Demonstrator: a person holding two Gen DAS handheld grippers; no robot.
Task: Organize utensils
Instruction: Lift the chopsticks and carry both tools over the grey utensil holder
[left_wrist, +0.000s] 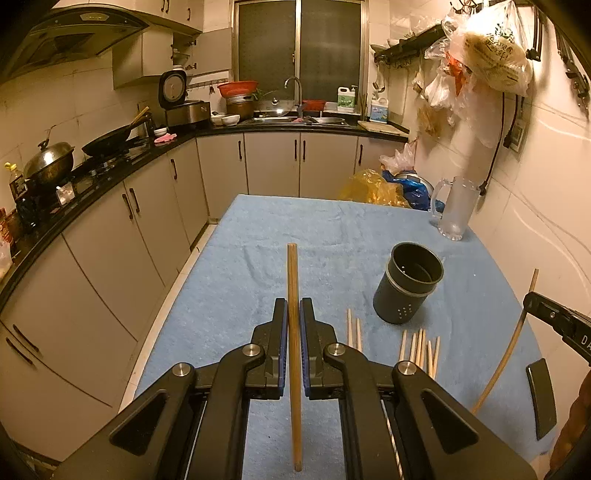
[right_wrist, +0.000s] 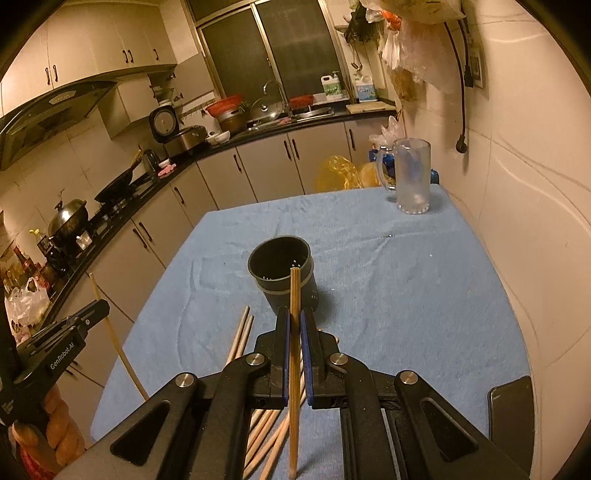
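My left gripper (left_wrist: 294, 306) is shut on a wooden chopstick (left_wrist: 293, 273) and holds it above the blue cloth, left of the dark utensil holder (left_wrist: 408, 282). My right gripper (right_wrist: 294, 317) is shut on another chopstick (right_wrist: 294, 295), whose tip reaches the near rim of the holder (right_wrist: 282, 271). Several loose chopsticks (left_wrist: 419, 349) lie on the cloth in front of the holder; they also show in the right wrist view (right_wrist: 242, 332). The left gripper and its chopstick show at the left edge of the right wrist view (right_wrist: 92, 310). The right gripper shows at the right edge of the left wrist view (left_wrist: 532, 299).
The table under the blue cloth (right_wrist: 406, 280) stands against a tiled wall on the right. A frosted glass mug (right_wrist: 412, 177) stands at the far right corner. A black phone (right_wrist: 511, 410) lies at the near right edge. Kitchen counters (left_wrist: 110, 173) run along the left and back.
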